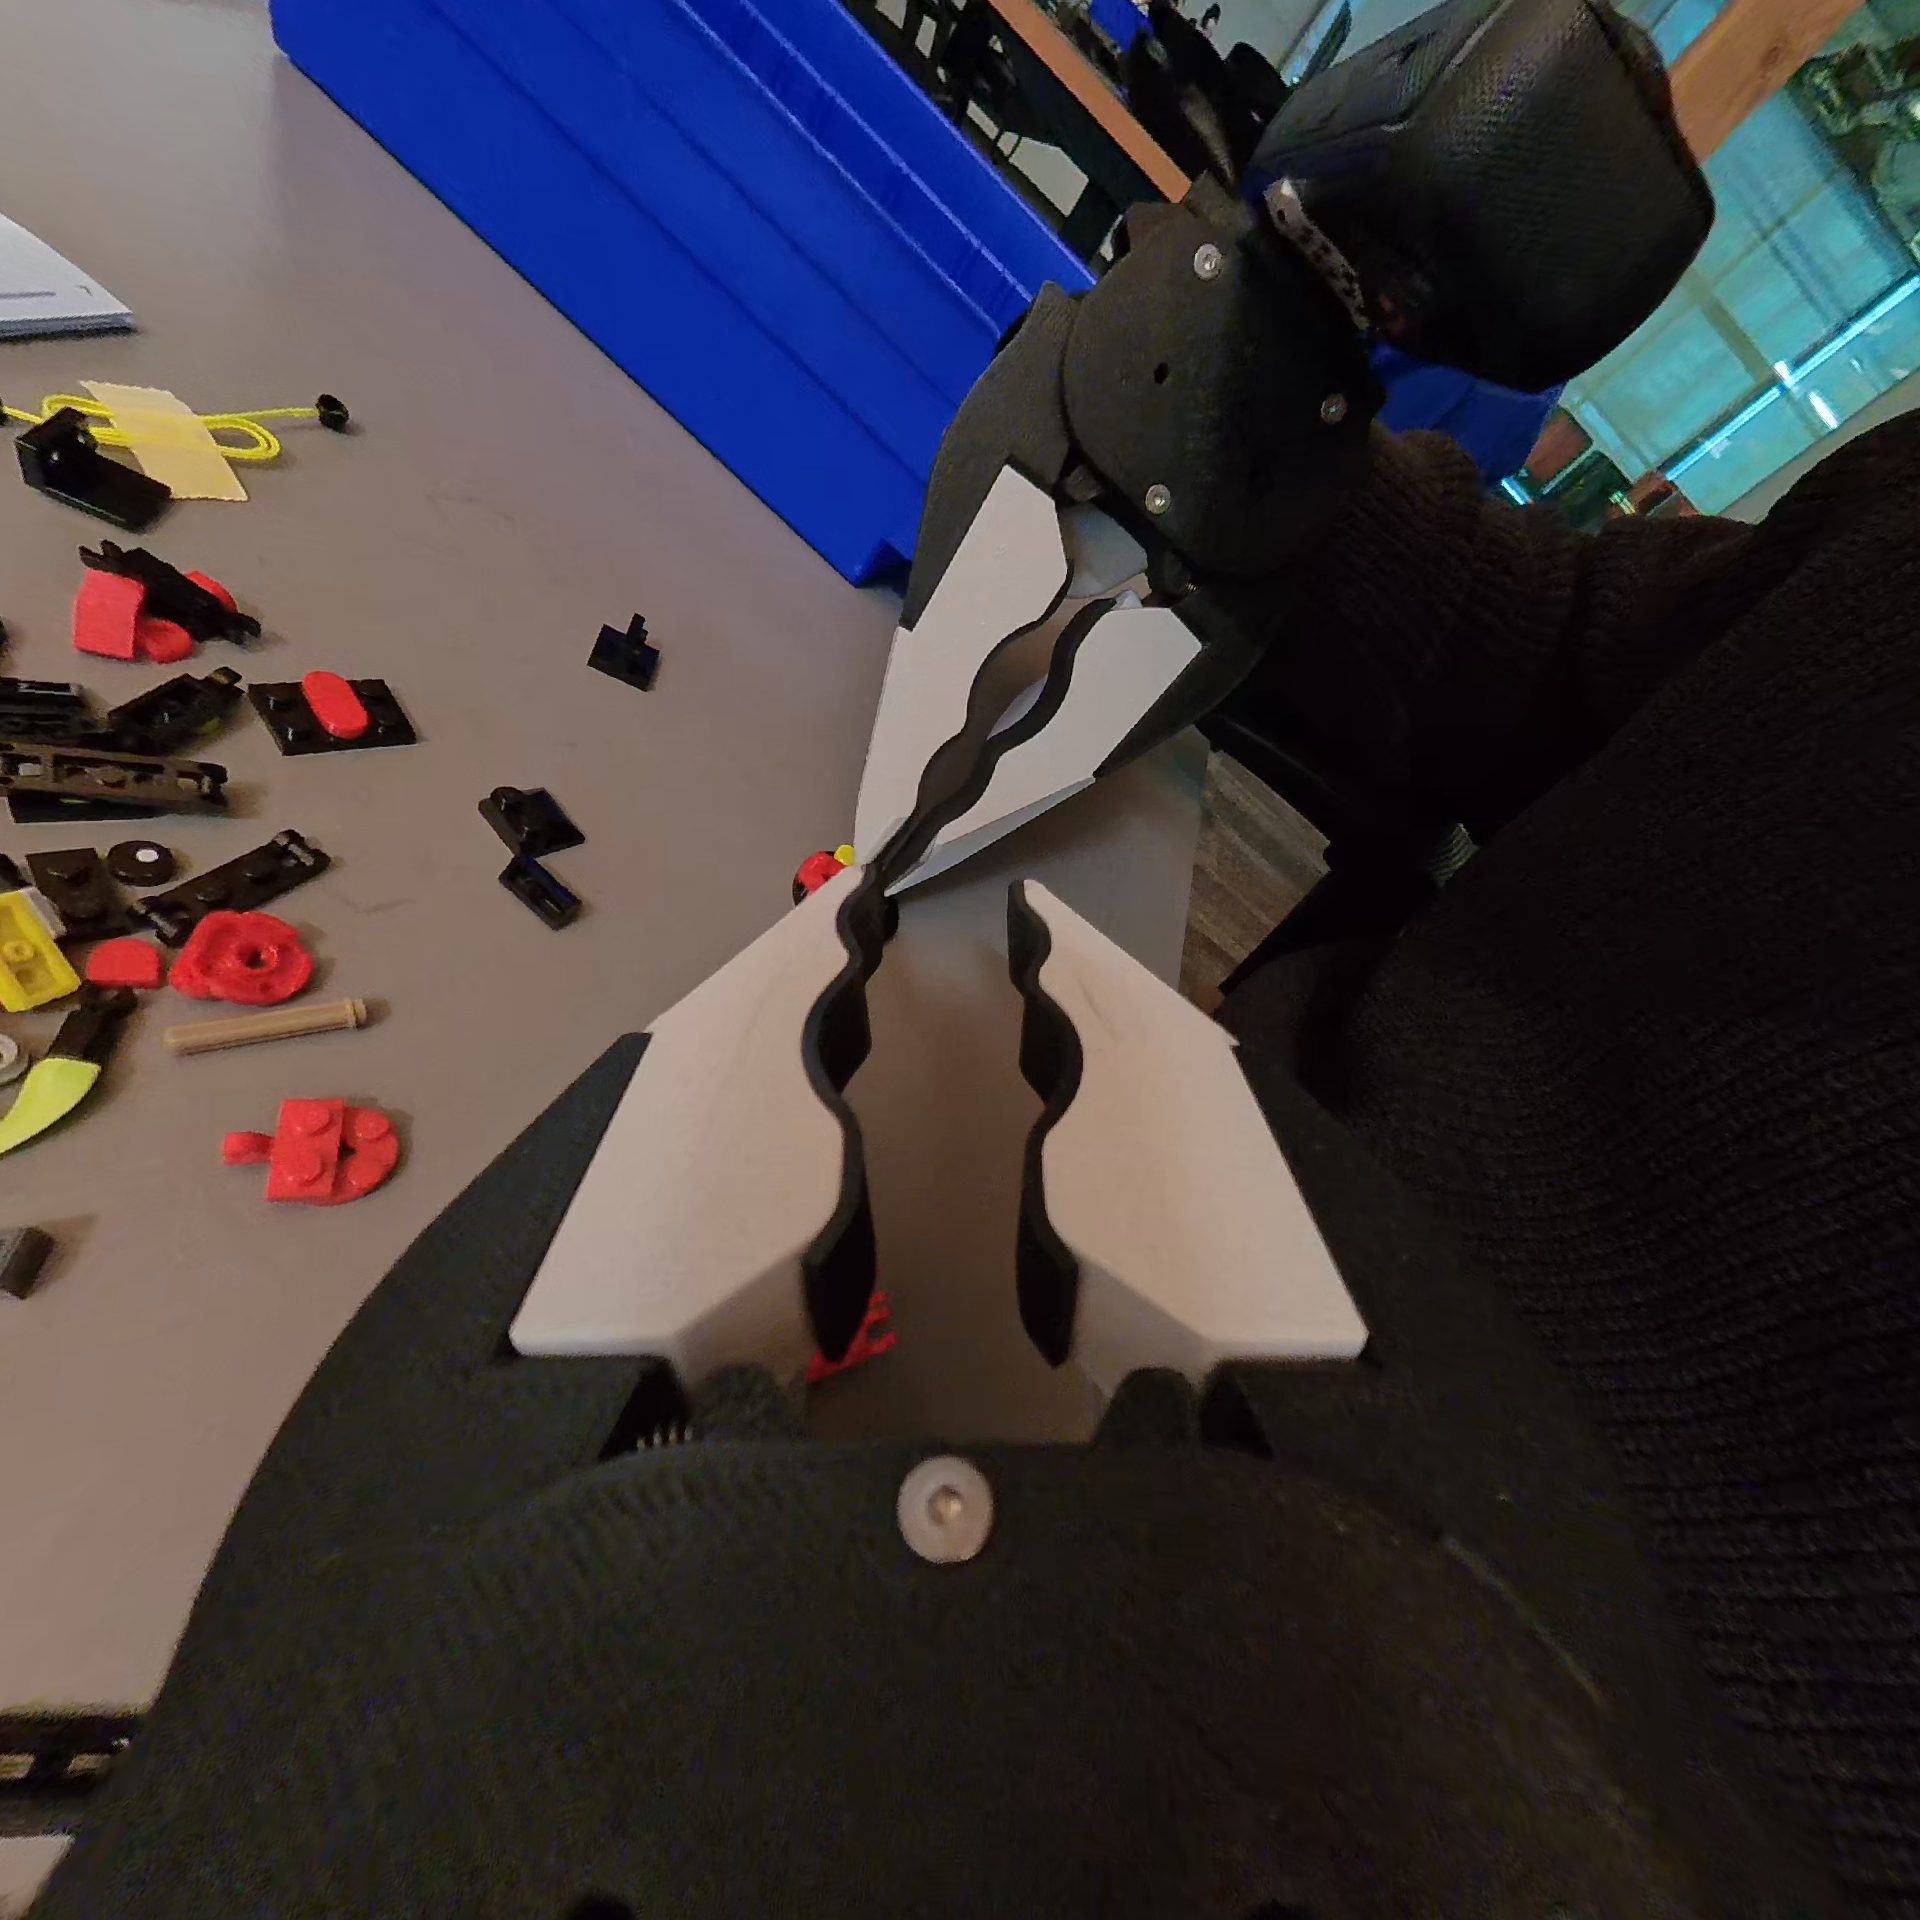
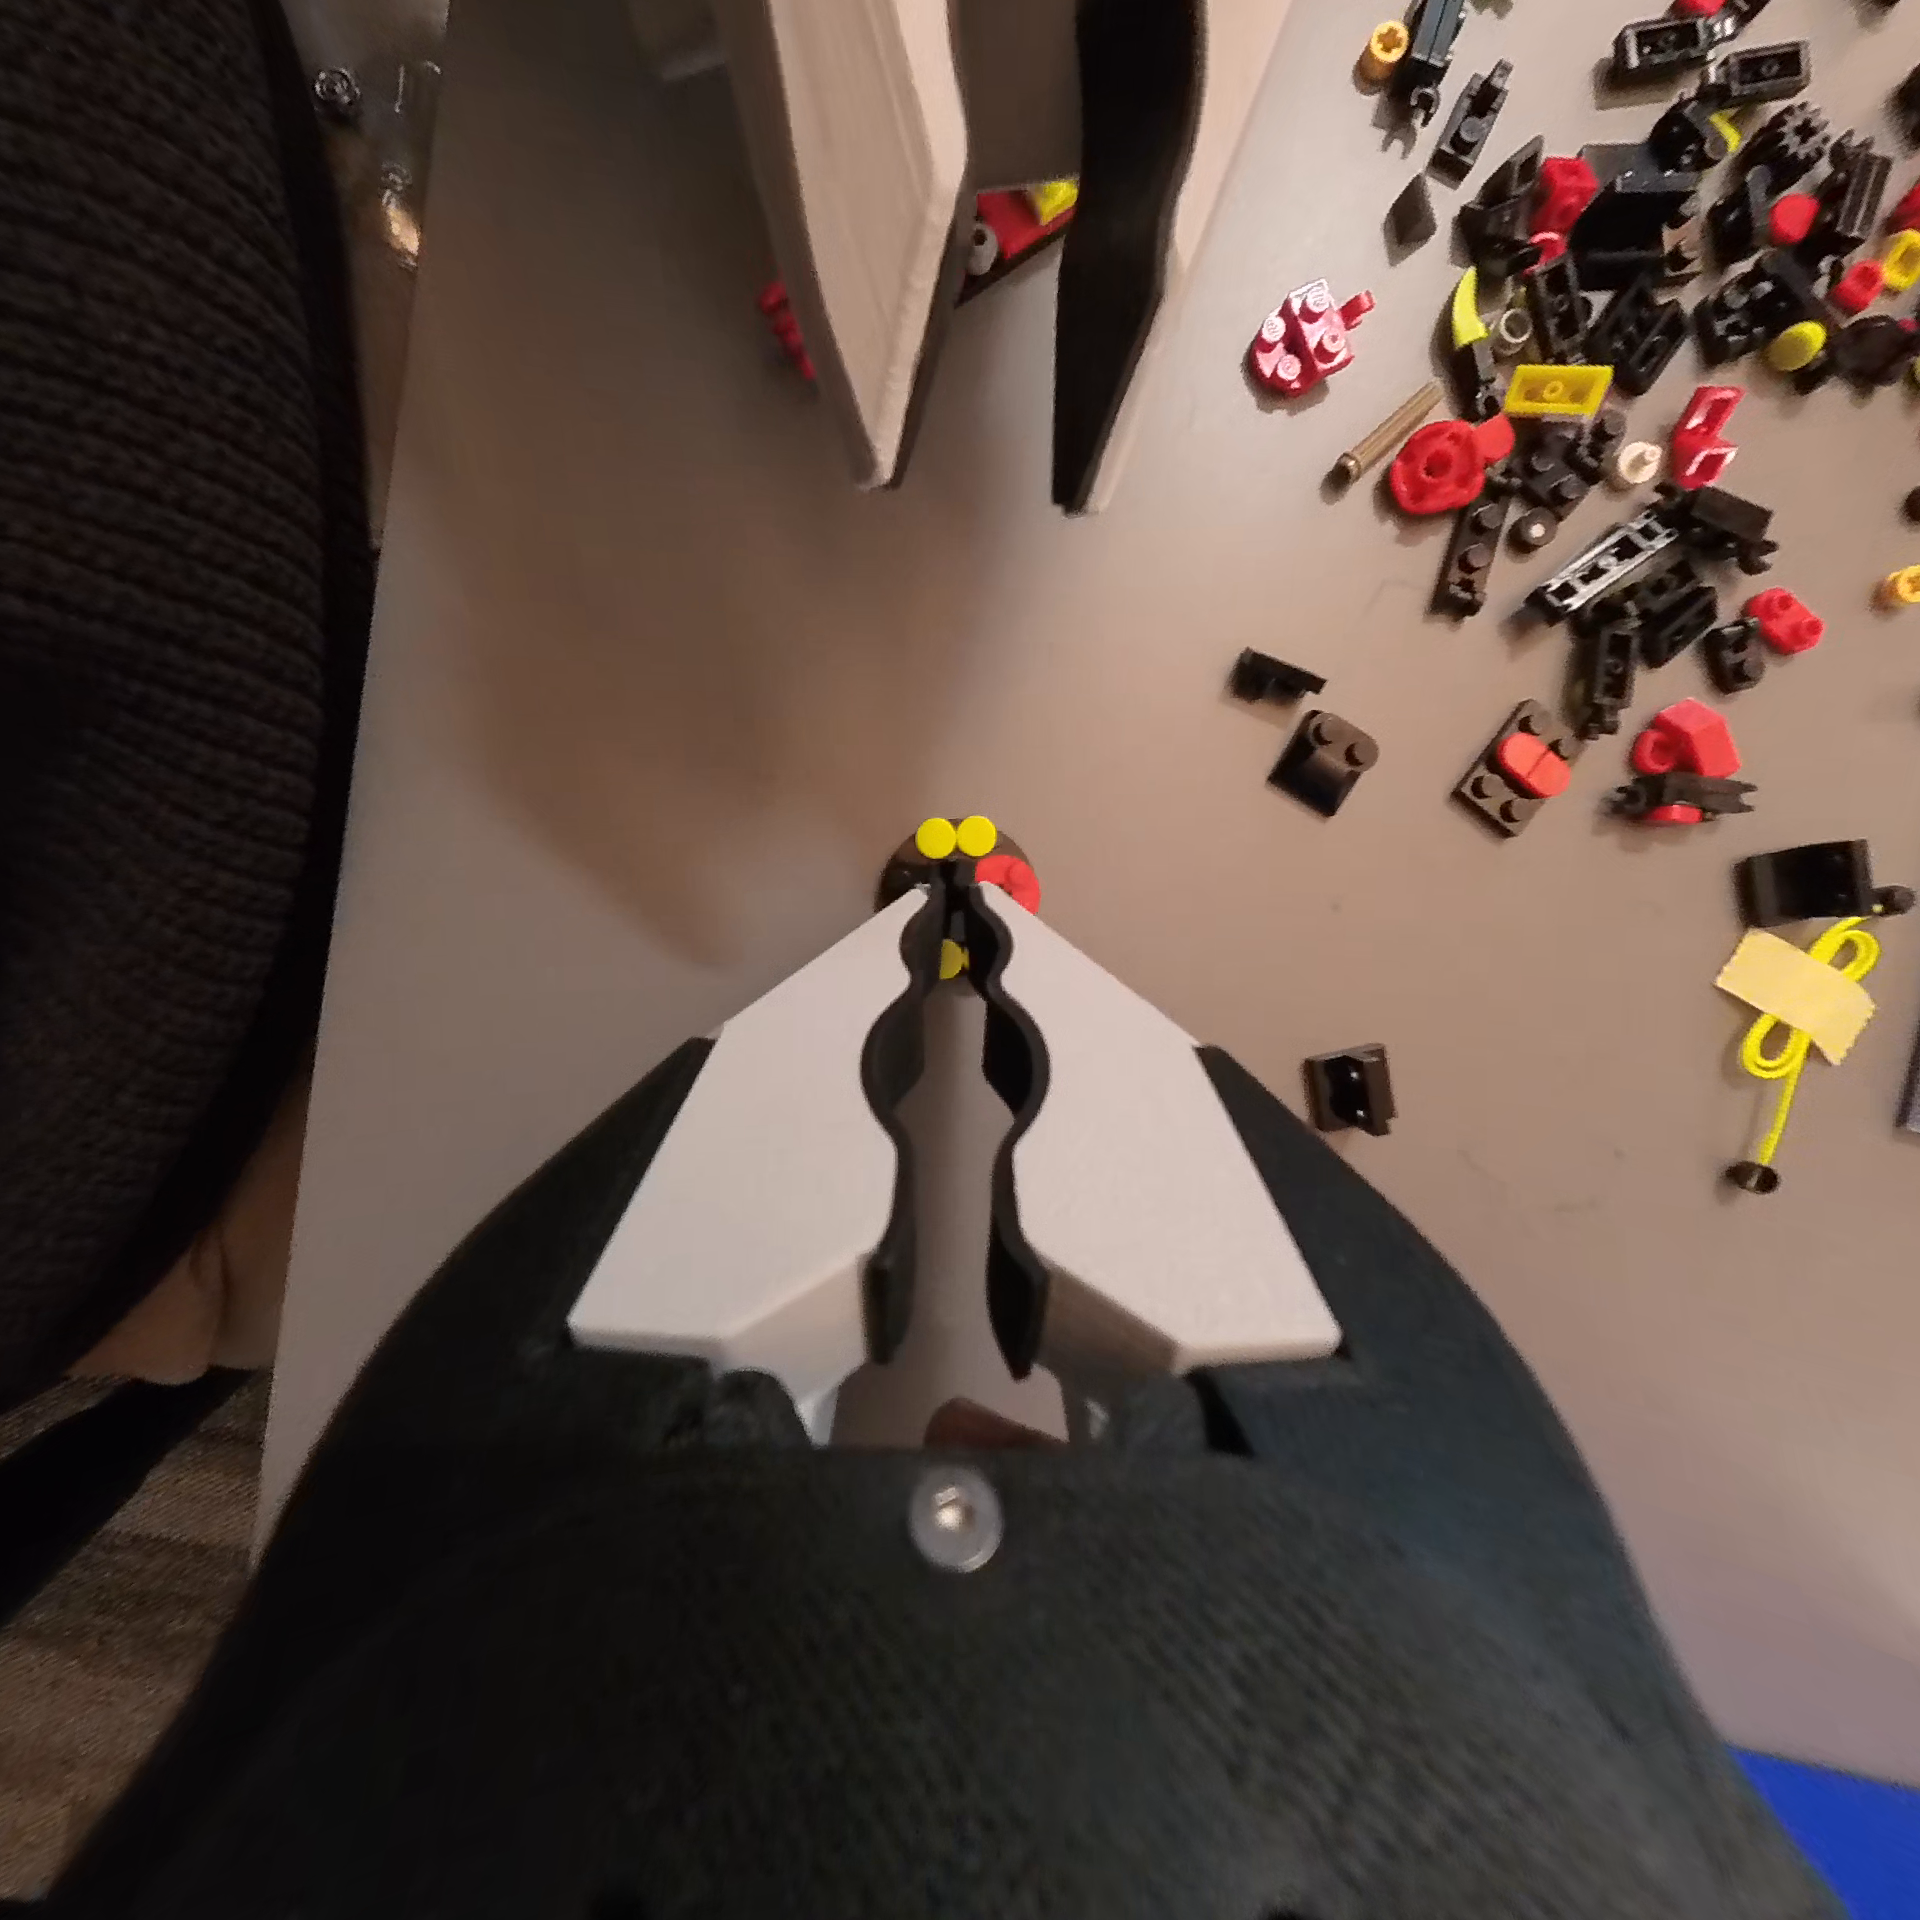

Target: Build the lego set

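Right gripper (image 2: 951,894), which I've pinched nearly closed on a small black, red and yellow-studded lego assembly (image 2: 961,862), holds only by its tips, so my spread-open left gripper (image 1: 951,899) beside it could knock it loose.

right tool (image 2: 953,902) pinches a small yellow-studded lego piece (image 2: 958,837).

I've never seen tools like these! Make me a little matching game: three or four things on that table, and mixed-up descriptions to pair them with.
Things:
1. right tool
2. left tool
3. yellow cord
4. tan rod

Descriptions:
A. lying alone, flat on the table
B. bundled under a strip of tape
C. fingers apart, holding nothing
D. closed on a small black, red and yellow assembly

Pairs: 1-D, 2-C, 3-B, 4-A
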`<action>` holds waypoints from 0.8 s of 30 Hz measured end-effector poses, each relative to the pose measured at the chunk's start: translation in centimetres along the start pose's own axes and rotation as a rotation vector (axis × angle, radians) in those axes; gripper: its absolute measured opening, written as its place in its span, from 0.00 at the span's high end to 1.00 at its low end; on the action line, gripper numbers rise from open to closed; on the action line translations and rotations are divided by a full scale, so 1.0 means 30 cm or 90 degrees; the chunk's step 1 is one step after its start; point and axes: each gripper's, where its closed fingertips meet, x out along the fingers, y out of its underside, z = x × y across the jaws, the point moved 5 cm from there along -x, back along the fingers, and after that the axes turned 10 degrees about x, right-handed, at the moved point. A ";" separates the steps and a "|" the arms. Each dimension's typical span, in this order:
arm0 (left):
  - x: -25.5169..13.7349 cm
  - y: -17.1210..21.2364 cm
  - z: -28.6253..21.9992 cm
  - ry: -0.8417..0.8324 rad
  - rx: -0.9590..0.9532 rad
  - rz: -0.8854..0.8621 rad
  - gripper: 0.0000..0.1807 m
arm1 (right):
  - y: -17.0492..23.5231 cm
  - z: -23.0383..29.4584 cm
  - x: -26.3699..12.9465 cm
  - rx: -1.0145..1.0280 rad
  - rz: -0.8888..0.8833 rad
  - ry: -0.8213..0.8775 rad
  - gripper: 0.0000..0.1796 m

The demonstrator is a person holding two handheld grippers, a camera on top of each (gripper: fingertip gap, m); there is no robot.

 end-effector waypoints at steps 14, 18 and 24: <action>-0.001 0.001 0.005 0.000 -0.007 -0.001 0.88 | 0.005 0.010 -0.003 -0.003 -0.004 -0.026 0.99; -0.002 0.001 0.007 -0.001 -0.008 -0.002 0.88 | 0.008 0.008 0.004 -0.009 -0.002 -0.020 0.98; -0.001 0.002 0.008 0.001 -0.009 -0.001 0.88 | 0.007 0.005 0.003 -0.011 -0.004 -0.011 0.97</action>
